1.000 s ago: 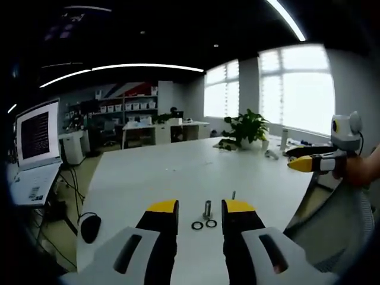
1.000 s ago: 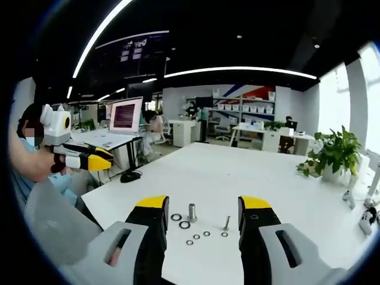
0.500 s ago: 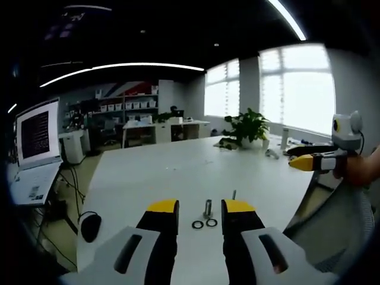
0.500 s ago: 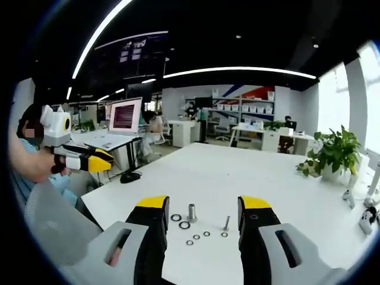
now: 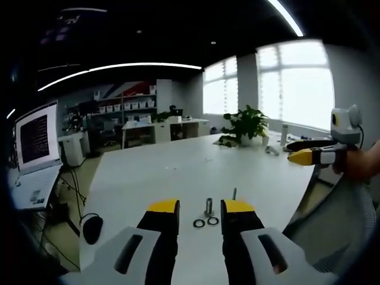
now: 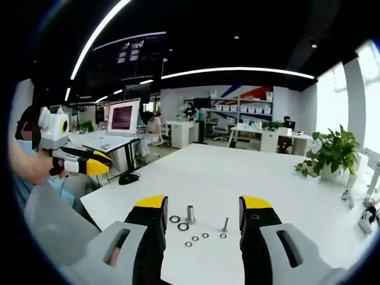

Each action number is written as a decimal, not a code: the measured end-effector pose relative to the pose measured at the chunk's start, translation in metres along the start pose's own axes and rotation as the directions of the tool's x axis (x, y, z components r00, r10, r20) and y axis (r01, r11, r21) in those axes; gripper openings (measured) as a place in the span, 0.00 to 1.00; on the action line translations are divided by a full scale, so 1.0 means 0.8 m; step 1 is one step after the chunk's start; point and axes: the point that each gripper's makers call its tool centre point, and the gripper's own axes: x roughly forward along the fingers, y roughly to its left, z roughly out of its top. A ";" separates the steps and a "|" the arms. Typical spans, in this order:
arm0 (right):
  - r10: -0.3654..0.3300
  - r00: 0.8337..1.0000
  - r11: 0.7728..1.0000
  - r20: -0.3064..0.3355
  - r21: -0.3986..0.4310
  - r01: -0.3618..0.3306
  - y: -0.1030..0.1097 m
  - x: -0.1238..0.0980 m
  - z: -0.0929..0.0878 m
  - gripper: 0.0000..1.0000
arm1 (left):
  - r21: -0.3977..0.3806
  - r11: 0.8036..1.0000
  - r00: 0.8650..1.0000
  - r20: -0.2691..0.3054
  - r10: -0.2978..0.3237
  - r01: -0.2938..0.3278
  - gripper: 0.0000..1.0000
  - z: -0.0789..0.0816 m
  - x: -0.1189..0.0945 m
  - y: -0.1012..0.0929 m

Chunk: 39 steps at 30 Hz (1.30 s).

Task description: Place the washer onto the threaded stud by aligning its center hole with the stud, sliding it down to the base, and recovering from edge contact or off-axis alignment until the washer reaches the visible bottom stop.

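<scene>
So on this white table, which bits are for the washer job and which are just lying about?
For the job:
- stud, standing upright
- large washers beside its base
- small washers nearer the camera
- slim bolt, possibly
- left gripper and right gripper, both open

Lying about:
- potted plant
- mouse
- laptop

Each hand-held gripper has two black jaws with yellow tips and grey slotted housings: the left hand-held gripper (image 5: 199, 209) and the right hand-held gripper (image 6: 203, 205).
</scene>
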 end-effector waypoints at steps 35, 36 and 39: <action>0.074 0.994 0.993 -0.075 -0.090 -0.080 0.022 0.001 -0.020 0.48 | 0.006 1.000 0.999 -0.032 -0.017 0.018 0.25 -0.010 0.003 -0.004; 0.079 0.994 0.991 -0.076 -0.100 -0.087 0.026 0.001 -0.020 0.48 | 0.005 1.000 0.999 -0.033 -0.017 0.017 0.25 -0.010 0.003 -0.004; 0.081 0.994 0.989 -0.079 -0.115 -0.090 0.027 0.001 -0.021 0.48 | 0.001 1.000 0.999 -0.035 -0.012 0.012 0.25 -0.011 0.002 -0.002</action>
